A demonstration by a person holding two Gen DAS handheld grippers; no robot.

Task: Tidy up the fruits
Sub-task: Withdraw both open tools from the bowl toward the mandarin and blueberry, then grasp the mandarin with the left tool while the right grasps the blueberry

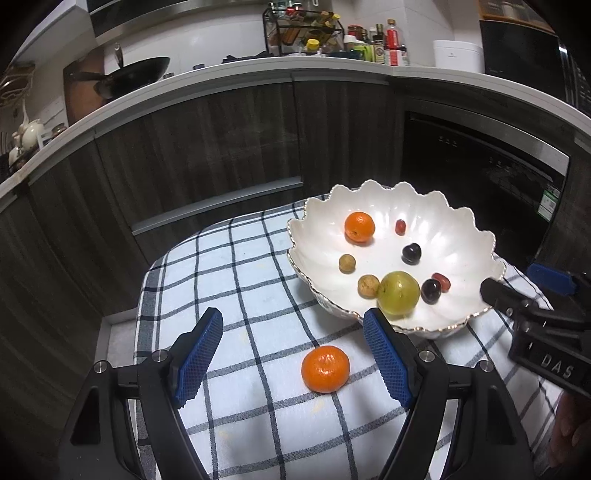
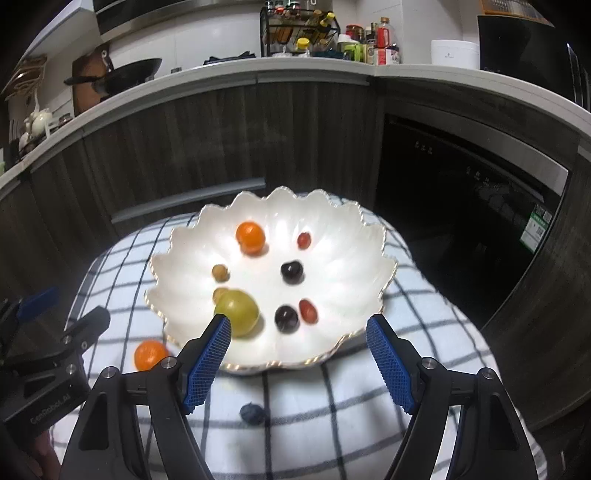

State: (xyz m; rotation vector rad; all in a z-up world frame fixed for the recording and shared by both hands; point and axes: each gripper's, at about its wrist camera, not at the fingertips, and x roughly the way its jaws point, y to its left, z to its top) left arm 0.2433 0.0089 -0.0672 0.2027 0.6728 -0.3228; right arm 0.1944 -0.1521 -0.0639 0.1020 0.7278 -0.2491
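Note:
A white scalloped bowl [image 1: 461,236] [image 2: 184,254] stands on a checked cloth [image 1: 236,266] [image 2: 332,402]. It holds a small orange [image 1: 359,226] [image 2: 250,237], a green fruit [image 1: 399,292] [image 2: 240,310], dark plums, red grapes and tan longans. A mandarin [image 1: 325,368] [image 2: 149,354] lies on the cloth between the open fingers of my left gripper [image 1: 293,325], untouched. My right gripper [image 2: 298,332] stands open over the bowl's near rim, empty. A dark blueberry [image 2: 252,413] lies on the cloth below it.
Dark wood cabinets [image 1: 207,147] and a black oven door [image 2: 461,206] stand just behind the cloth-covered table. A worktop above carries a wok [image 1: 136,75], a spice rack [image 1: 303,33] and bottles. The cloth drops off at its left and far edges.

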